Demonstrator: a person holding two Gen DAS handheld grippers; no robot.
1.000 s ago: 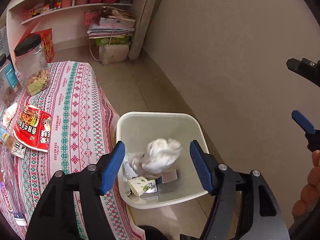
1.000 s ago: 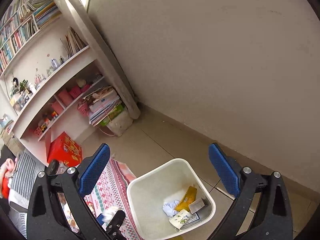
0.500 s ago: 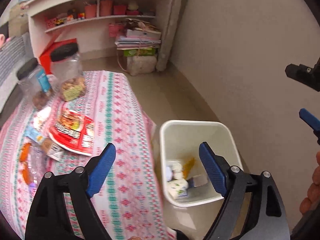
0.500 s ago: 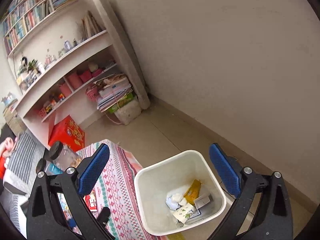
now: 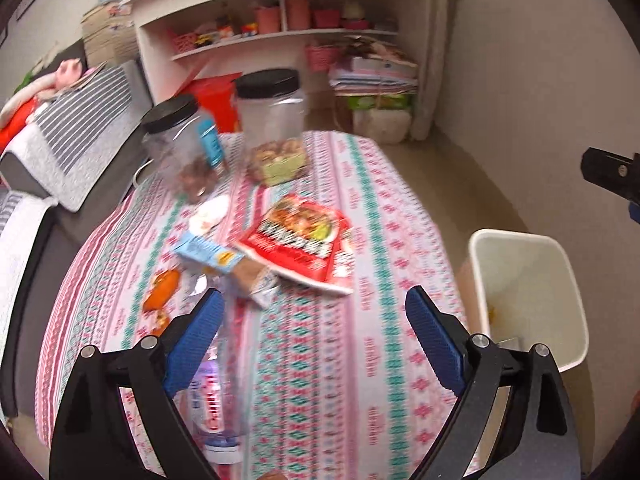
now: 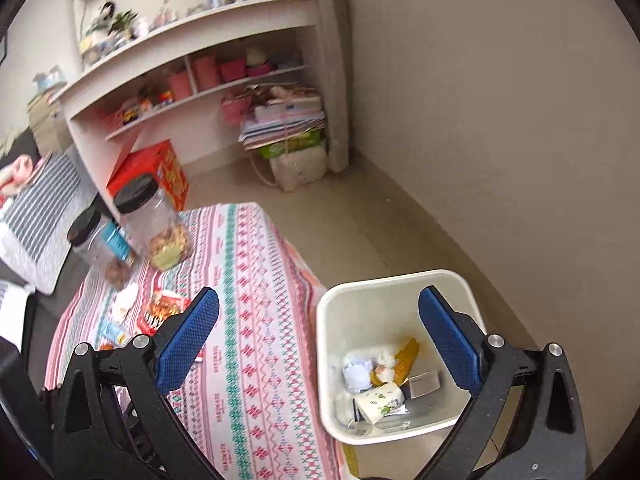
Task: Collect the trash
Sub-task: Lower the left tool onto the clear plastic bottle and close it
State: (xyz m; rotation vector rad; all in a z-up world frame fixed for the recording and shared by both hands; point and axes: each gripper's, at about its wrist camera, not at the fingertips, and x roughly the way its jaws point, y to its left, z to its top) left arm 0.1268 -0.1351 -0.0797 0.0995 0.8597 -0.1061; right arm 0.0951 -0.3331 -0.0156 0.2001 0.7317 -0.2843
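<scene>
White bin (image 6: 400, 292) held trash; my left gripper (image 5: 312, 334) had just been opening, empty; right gripper (image 6: 318, 338) spread, empty

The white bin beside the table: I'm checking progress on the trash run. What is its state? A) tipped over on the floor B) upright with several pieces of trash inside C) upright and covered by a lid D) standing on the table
B: the right wrist view shows the white bin upright on the floor, lidless, with crumpled paper and a yellow wrapper inside.

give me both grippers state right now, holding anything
left gripper: open, its fingers have just been opening, nothing between them.
right gripper: open, holding nothing.
</scene>
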